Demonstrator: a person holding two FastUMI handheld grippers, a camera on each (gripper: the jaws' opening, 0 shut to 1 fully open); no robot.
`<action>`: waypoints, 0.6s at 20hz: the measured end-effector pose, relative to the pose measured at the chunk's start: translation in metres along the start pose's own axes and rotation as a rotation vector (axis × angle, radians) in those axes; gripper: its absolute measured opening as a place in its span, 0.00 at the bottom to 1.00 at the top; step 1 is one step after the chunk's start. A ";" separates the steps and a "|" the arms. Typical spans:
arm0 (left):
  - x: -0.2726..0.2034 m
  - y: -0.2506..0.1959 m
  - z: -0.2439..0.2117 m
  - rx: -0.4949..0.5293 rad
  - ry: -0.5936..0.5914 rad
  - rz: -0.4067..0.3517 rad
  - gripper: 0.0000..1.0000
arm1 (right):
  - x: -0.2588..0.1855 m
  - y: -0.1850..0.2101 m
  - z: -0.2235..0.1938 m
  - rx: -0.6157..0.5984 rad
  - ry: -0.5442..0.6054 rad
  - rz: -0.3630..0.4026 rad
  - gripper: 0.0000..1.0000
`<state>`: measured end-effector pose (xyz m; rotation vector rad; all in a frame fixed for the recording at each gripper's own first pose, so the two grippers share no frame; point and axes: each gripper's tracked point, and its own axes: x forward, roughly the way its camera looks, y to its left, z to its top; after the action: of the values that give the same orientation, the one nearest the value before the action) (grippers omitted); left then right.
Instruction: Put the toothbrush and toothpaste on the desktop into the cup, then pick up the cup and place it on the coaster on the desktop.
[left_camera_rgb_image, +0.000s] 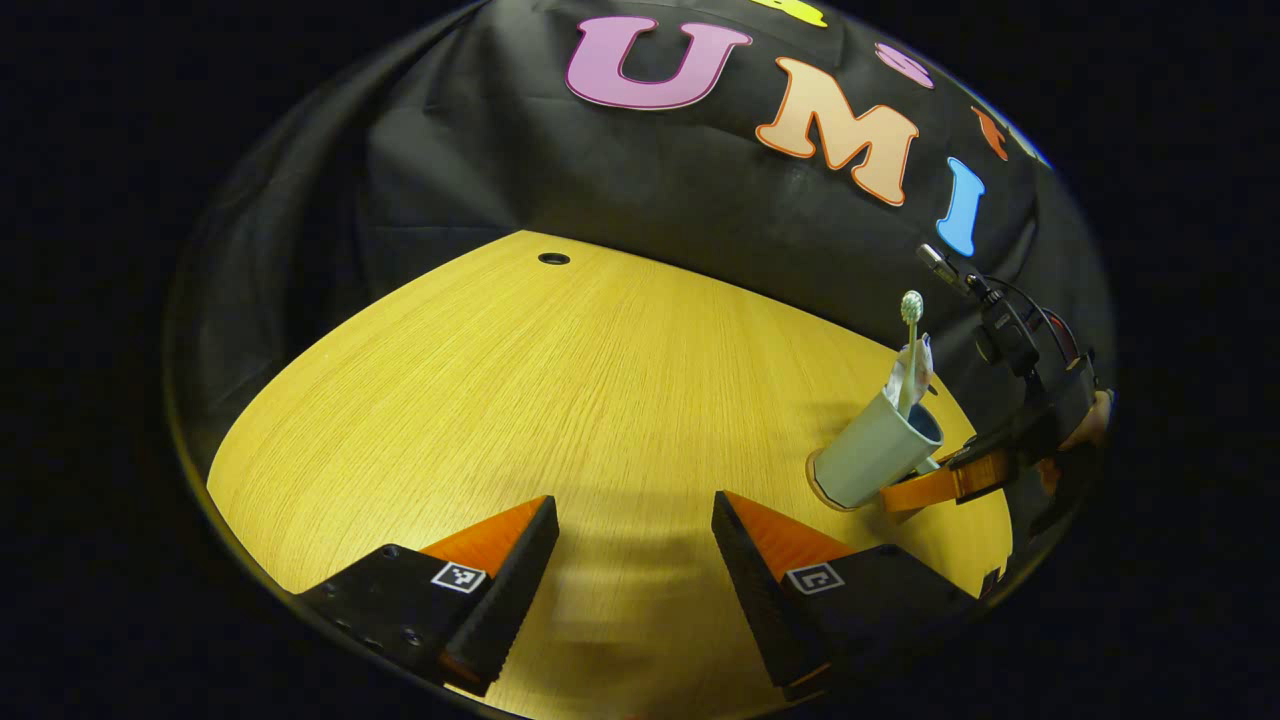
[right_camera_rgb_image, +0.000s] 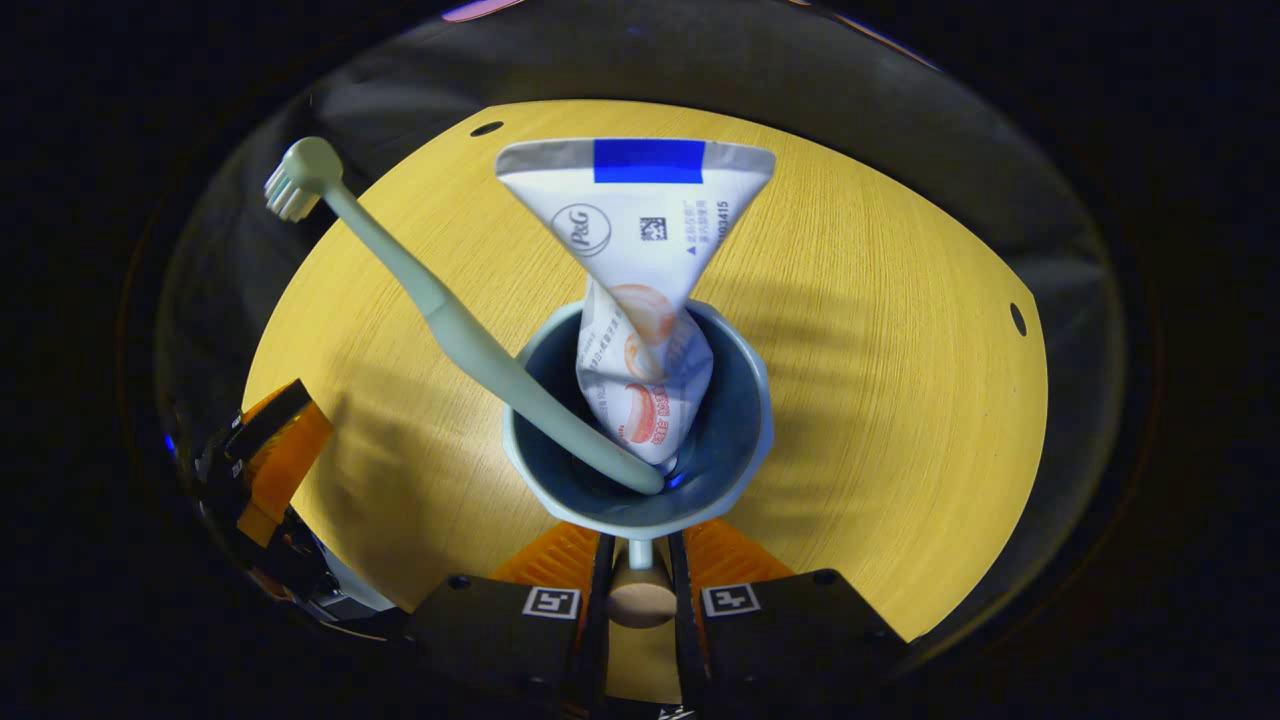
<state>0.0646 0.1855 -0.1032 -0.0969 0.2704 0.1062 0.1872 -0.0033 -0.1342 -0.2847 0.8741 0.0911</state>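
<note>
My right tool (right_camera_rgb_image: 640, 560) is clamped narrow on the handle of the cup (right_camera_rgb_image: 640, 430), both fingers pressing it. The cup holds the toothbrush (right_camera_rgb_image: 440, 310) and the toothpaste (right_camera_rgb_image: 640, 290), both leaning out past its rim. In the left gripper view the cup (left_camera_rgb_image: 875, 450) stands tilted, its base meeting the coaster (left_camera_rgb_image: 815, 485) on the tabletop (left_camera_rgb_image: 560, 400). My left tool (left_camera_rgb_image: 635, 540) hangs wide and holds nothing, near the cup, above bare tabletop.
</note>
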 end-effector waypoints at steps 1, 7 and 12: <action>0.000 -0.001 0.000 0.007 0.003 -0.002 0.93 | -0.002 -0.002 0.002 -0.014 -0.015 0.006 0.32; 0.000 -0.026 0.000 0.097 0.019 -0.043 0.93 | -0.024 -0.002 0.010 0.093 -0.171 0.079 1.00; -0.008 -0.055 -0.008 0.146 0.053 -0.082 0.92 | -0.044 -0.027 0.000 0.236 -0.323 0.084 0.96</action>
<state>0.0612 0.1295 -0.1037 0.0347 0.3255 0.0020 0.1640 -0.0278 -0.0951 -0.0103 0.5685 0.1071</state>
